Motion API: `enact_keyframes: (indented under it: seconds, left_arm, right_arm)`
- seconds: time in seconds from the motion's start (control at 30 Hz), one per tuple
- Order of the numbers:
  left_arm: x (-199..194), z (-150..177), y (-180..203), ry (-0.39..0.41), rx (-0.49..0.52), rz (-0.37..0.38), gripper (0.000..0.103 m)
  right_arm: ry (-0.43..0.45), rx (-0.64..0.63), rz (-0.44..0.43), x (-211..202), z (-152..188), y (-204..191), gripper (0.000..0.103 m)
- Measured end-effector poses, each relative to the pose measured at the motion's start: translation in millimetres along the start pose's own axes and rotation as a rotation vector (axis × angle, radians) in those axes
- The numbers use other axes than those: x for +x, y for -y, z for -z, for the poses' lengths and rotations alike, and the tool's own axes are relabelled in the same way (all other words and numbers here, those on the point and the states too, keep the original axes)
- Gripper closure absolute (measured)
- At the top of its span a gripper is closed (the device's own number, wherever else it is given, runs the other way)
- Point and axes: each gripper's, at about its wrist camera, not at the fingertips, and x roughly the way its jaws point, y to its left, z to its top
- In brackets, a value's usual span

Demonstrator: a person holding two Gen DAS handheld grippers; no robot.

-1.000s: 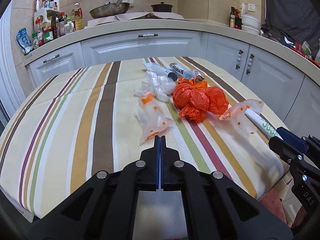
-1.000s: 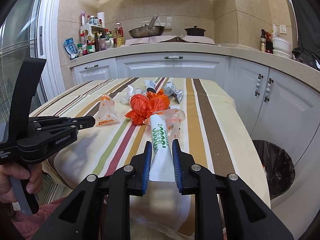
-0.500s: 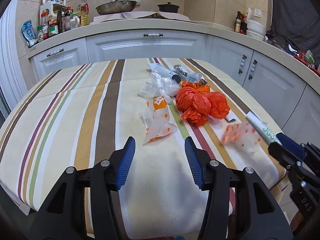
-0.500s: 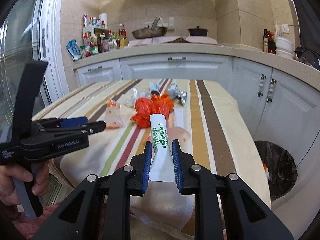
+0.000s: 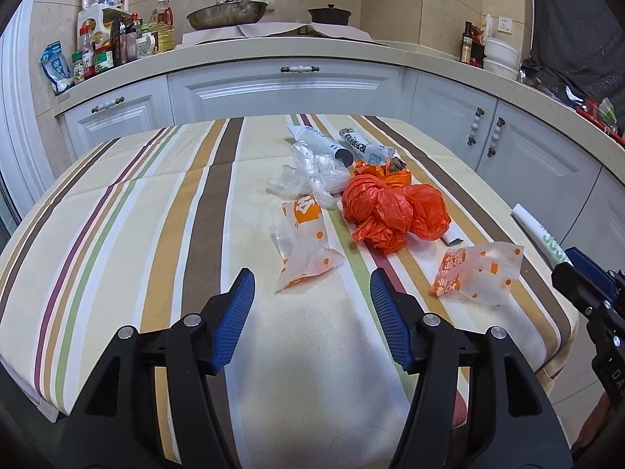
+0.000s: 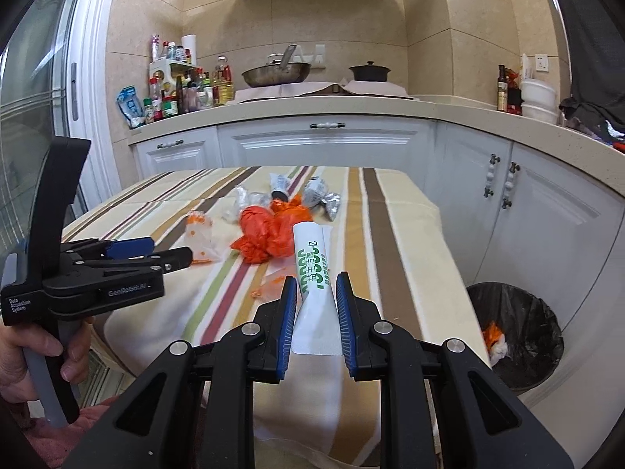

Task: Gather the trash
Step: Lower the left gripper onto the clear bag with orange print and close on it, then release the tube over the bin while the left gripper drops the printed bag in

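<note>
Right hand-held gripper was clamped on a white tube with green print, held over the striped surface. Left hand-held gripper had fingers spread wide, nothing between them. Just ahead of it lay an orange-dotted clear wrapper; a second one sat nearer the right edge. Behind them: crumpled orange bag, clear plastic wad, then two more tubes or packets, hard to tell which. A black-lined bin stood on the floor beside the surface, with scraps inside.

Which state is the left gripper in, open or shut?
Open: the left gripper shows its blue pads spread wide apart, with bare striped tablecloth between them.
</note>
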Motion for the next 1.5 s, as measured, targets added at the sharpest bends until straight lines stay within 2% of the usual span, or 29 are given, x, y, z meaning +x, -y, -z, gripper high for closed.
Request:
enact_keyframes:
  seconds: [0.53, 0.63, 0.73, 0.8, 0.9, 1.0, 1.2, 1.37, 1.5]
  left_arm:
    - [24, -27, 4, 0.012, -0.027, -0.068, 0.042]
    - [29, -30, 6, 0.007, -0.014, -0.070, 0.048]
    - [34, -32, 5, -0.006, -0.011, -0.069, 0.060]
    - [38, -33, 4, -0.015, -0.015, -0.068, 0.075]
    - [40, -32, 3, -0.021, -0.015, -0.064, 0.089]
    - [39, -30, 5, -0.013, 0.000, -0.066, 0.093]
    - [20, -30, 17, 0.029, 0.041, -0.059, 0.094]
    - [3, -40, 42, 0.058, 0.071, 0.008, 0.094]
    - [0, -49, 78, 0.068, 0.112, 0.089, 0.094]
  right_arm:
    - [-0.016, 0.066, 0.050, 31, -15, 43, 0.081]
    - [-0.020, 0.074, 0.051, 38, -18, 48, 0.081]
    - [-0.027, 0.080, 0.048, 45, -21, 53, 0.081]
    - [-0.031, 0.082, 0.045, 47, -20, 53, 0.081]
    - [-0.040, 0.082, 0.039, 51, -19, 55, 0.081]
    - [-0.045, 0.086, 0.039, 52, -19, 57, 0.081]
    - [-0.034, 0.105, 0.057, 47, -17, 64, 0.081]
    - [-0.012, 0.127, 0.092, 34, -16, 80, 0.081]
    - [0.003, 0.148, 0.140, 21, -13, 101, 0.081]
